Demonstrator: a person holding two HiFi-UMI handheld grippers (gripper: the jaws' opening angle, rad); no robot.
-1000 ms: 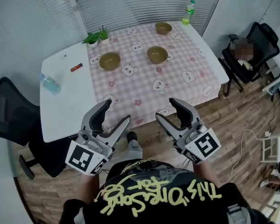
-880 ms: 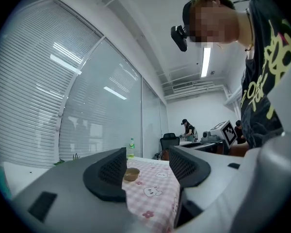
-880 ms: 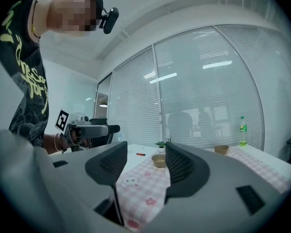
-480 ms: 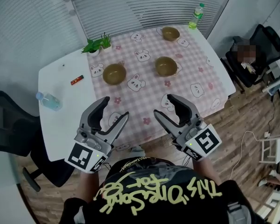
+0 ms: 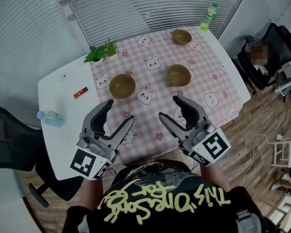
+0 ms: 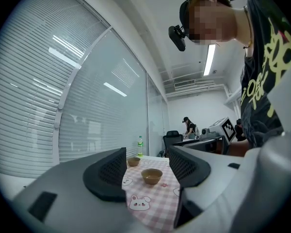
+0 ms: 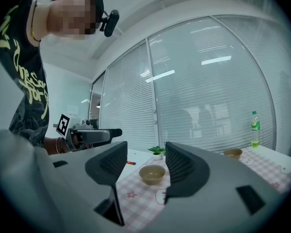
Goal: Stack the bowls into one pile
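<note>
Left gripper (image 5: 120, 113): now reaching over the table (image 5: 58, 101) edge, having been short of it a second ago; jaws standing apart, holding nothing.
Left bowl (image 5: 122, 85), centre; middle bowl (image 5: 178, 74), centre right; far bowl (image 5: 182, 36), top right: sitting unstacked, coming within reach.
Right gripper (image 5: 170, 108): advancing alongside; jaws apart, empty.

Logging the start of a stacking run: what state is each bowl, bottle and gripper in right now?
left bowl: upright, alone, not stacked
right bowl: upright, alone, not stacked
far bowl: upright, alone, not stacked
green bottle: standing upright
clear bottle: lying on its side
left gripper: open, nothing held
right gripper: open, nothing held
</note>
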